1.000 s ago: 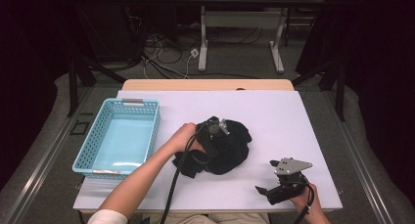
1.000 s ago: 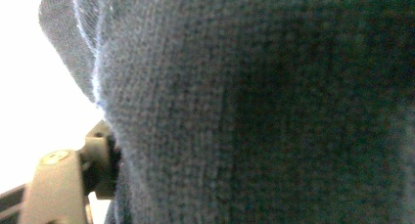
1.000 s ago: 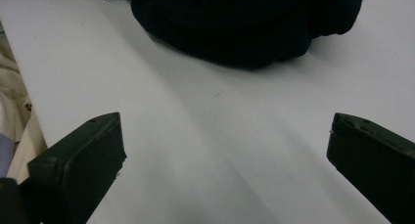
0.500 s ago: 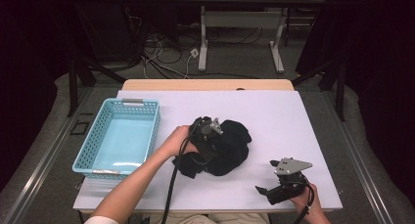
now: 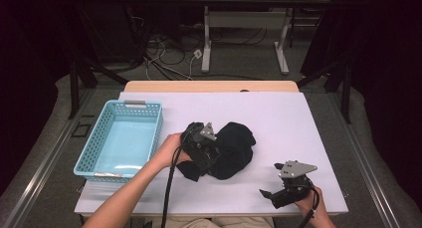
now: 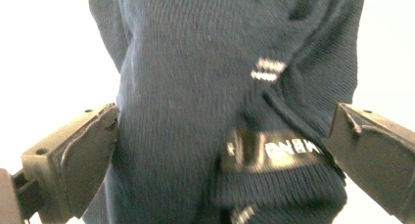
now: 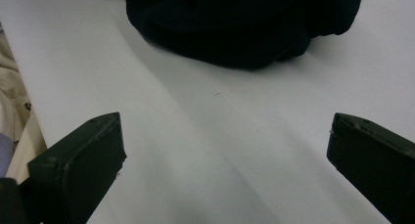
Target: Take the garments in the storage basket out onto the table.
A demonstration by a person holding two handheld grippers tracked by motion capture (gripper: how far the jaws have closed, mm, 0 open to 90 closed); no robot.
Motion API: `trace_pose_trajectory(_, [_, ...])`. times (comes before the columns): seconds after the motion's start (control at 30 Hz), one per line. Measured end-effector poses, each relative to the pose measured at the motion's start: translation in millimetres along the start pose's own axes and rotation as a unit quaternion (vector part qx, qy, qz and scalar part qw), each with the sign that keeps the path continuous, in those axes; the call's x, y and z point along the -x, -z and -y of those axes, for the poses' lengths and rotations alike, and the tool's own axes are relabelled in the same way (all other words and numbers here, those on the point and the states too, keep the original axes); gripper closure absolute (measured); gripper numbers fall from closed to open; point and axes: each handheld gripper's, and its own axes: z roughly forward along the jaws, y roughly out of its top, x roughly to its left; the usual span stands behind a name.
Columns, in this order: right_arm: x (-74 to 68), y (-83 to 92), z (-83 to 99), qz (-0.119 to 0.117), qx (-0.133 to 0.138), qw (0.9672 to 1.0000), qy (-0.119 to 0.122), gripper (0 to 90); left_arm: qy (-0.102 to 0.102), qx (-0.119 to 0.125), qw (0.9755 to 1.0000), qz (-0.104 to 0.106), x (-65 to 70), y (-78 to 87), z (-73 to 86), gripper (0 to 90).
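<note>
The room around the desk (image 5: 278,118) is dark, but the white top is bright. In the left gripper view the white behind the dark cloth (image 6: 220,101) glares and the cloth's white letters are blurry. In the right gripper view the cloth casts a soft shadow.

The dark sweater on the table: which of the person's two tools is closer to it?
Left. The left tool sits right over the dark sweater, its jaws open around the knit. The right tool rests apart on the bare table, near the front edge.

Bare table (image 5: 278,113) beyond dark garment (image 5: 234,148); basket (image 5: 124,138) blocks left.
</note>
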Motion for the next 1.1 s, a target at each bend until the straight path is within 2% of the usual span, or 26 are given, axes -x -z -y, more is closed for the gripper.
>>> trace_pose_trajectory(0.27, [-0.4,-0.6,-0.1,0.001,0.001,1.0000,-0.001,0.3,0.018,0.006,0.9996,-0.021,6.9,17.1,18.2,0.0])
trace_pose_trajectory(0.37, [-0.1,-0.4,-0.1,-0.001,-0.001,1.0000,-0.001,0.3,0.018,0.009,0.9997,-0.017,9.5,22.0,25.5,0.0])
trace_pose_trajectory(0.4, [-0.1,-0.5,-0.1,-0.001,-0.001,1.0000,-0.001,0.3,0.019,0.009,0.9995,-0.025,11.0,23.7,28.0,0.0])
trace_pose_trajectory(0.47, [0.1,-0.8,-0.2,-0.001,-0.001,1.0000,0.000,0.2,0.024,0.012,0.9994,-0.022,12.2,26.8,33.7,0.0])
trace_pose_trajectory(0.57, [-0.3,-1.8,0.1,0.002,0.006,1.0000,-0.001,0.2,0.028,0.015,0.9991,-0.028,14.9,30.2,41.8,0.0])
trace_pose_trajectory(0.83, [-0.1,-1.6,-0.1,0.001,0.000,1.0000,0.000,0.3,0.035,0.017,0.9985,-0.039,21.1,39.0,60.1,0.0])
trace_pose_trajectory(1.1, [0.1,-2.4,0.2,0.002,0.004,1.0000,0.000,0.3,0.037,0.020,0.9980,-0.047,28.6,49.3,70.1,0.0])
